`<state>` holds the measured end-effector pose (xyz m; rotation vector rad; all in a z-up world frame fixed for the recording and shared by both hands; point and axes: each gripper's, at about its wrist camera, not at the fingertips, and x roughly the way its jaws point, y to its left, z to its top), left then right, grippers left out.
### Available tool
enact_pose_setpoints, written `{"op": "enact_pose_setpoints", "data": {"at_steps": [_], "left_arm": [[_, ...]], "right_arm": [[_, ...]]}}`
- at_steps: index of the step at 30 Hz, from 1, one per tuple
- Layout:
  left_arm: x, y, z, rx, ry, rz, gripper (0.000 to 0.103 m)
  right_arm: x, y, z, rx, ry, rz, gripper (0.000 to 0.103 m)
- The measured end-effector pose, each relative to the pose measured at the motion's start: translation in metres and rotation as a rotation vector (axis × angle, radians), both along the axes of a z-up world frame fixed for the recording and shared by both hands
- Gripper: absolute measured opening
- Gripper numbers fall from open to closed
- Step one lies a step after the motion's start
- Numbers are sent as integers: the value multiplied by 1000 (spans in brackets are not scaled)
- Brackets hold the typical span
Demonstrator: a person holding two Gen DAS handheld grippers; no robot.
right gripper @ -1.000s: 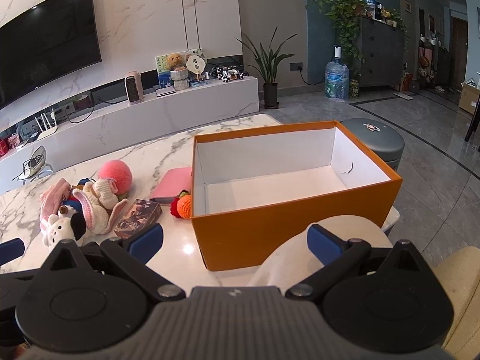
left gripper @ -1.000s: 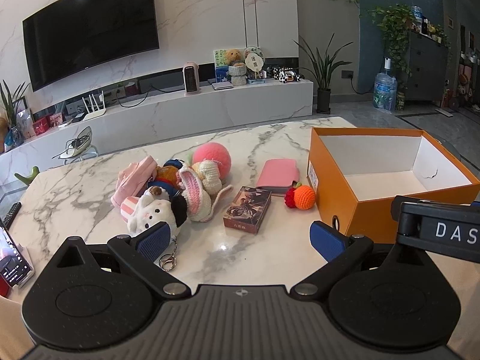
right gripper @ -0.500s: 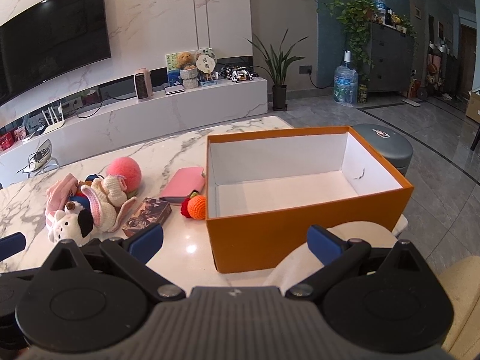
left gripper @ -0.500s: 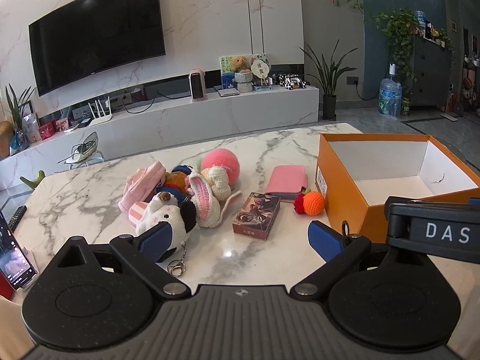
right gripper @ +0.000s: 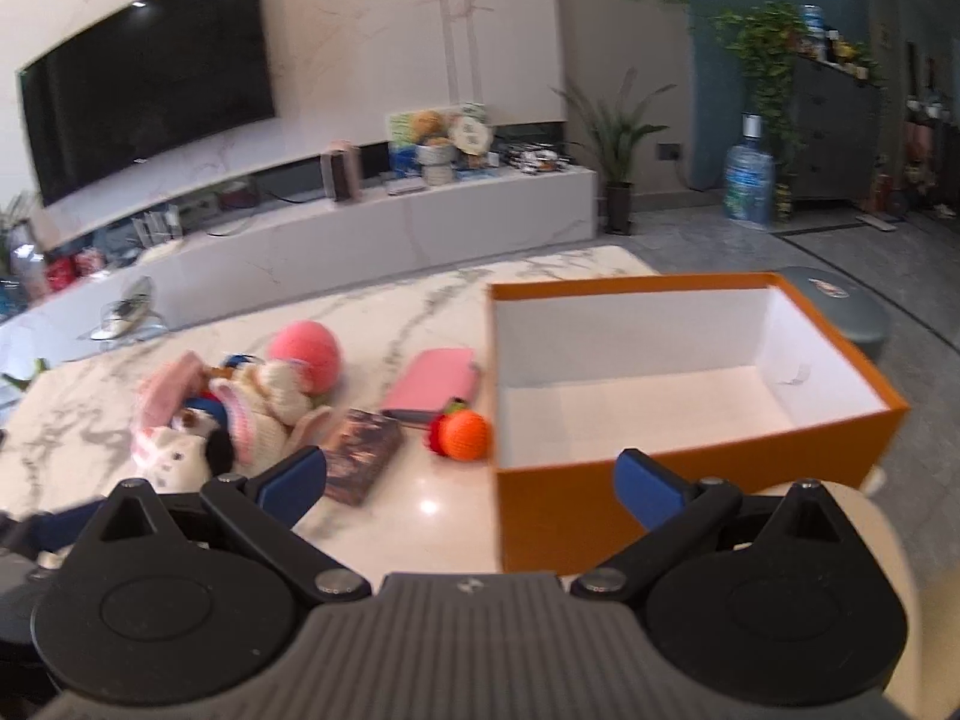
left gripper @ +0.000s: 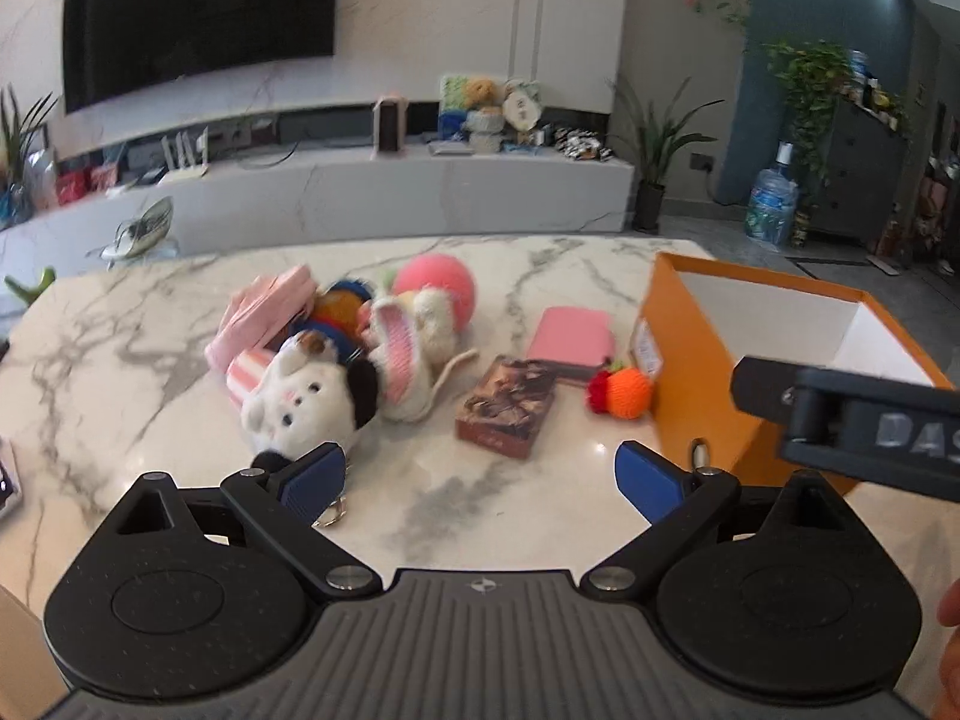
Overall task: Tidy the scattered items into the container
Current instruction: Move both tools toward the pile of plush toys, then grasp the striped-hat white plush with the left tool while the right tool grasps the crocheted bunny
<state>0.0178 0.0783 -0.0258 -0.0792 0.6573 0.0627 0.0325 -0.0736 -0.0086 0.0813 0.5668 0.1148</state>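
- The left hand-held gripper point(left gripper: 480, 477) sits above the near edge of the desk, its matte black arms spread wide and its blue pads point(left gripper: 312, 474) holding nothing.
- The right hand-held gripper point(right gripper: 471, 477) is likewise spread and empty, with its right pad in front of the box's near wall.
- The desk point(left gripper: 120, 348) is glossy white marble with grey veins and rounded corners.
- A fluffy white plush dog point(left gripper: 300, 402) with a black ear lies just beyond the left pad, a metal key ring point(left gripper: 331, 516) showing beneath it.
- A small rectangular card box point(left gripper: 504, 405) with a dark brown printed face lies flat near the middle of the desk.
- A crocheted orange ball point(left gripper: 627, 391) with a red tuft rests just beside the left wall of the container.
- The container is an open orange cardboard box point(right gripper: 864, 378), smooth white inside, standing toward the right edge of the desk.
- A knitted cream rabbit point(left gripper: 414, 342) with pink-lined ears leans among the pile behind the dog, next to soft pink fabric point(left gripper: 264, 315).
- A flat pink wallet point(left gripper: 570, 335) with rounded corners lies behind the card box.
- A fuzzy pink ball point(left gripper: 441, 285) sits farthest, toward the far edge.
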Motion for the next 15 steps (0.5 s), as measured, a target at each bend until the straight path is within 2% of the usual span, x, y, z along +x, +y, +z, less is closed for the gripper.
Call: {"op": "enact_pose_setpoints", "data": {"at_steps": [4, 9, 13, 15], "left_arm": [[7, 16, -10, 22, 7, 39, 103], [18, 39, -16, 21, 19, 99, 103], [30, 54, -20, 5, 45, 93, 103], [37, 60, -24, 8, 58, 106, 95]], "right_arm": [[7, 10, -6, 27, -52, 96, 103], [27, 31, -14, 2, -30, 179, 103], [44, 50, -22, -9, -5, 260, 101], [53, 59, -27, -11, 5, 295, 96]]}}
